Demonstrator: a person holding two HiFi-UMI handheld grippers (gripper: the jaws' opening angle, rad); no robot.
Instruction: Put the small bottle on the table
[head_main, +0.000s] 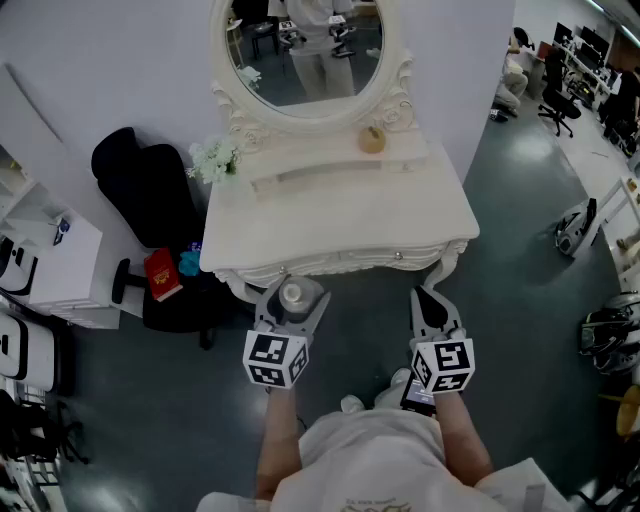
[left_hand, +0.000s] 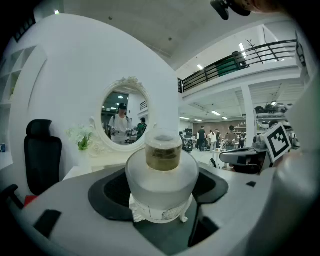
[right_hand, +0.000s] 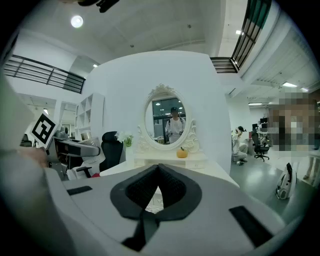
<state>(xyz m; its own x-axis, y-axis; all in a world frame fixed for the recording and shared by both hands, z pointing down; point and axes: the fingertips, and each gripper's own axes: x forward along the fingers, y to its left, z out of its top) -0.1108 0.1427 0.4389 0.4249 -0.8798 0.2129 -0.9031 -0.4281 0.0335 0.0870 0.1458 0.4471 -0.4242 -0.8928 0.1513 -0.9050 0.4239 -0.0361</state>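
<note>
While the small bottle (head_main: 292, 294) was not yet on the table (head_main: 340, 215), the entry stood as follows.

Head view: the left gripper (head_main: 294, 302) was clamped on the bottle and held it upright in the air, just short of the table's front edge and over the floor. The right gripper (head_main: 432, 305) hung beside it, likewise short of the edge. The tabletop bore a mirror (head_main: 305, 50), flowers (head_main: 215, 160) and a small orange ornament (head_main: 372, 140) at the back; its front part was bare.

Left gripper view: both jaws pressed on the bottle's frosted body, cap uppermost.

Right gripper view: the jaws were closed together with nothing between them.

Judged progress: pickup done and the carry nearly so. Left to do: reach over the edge, set the bottle down and release it.
</note>
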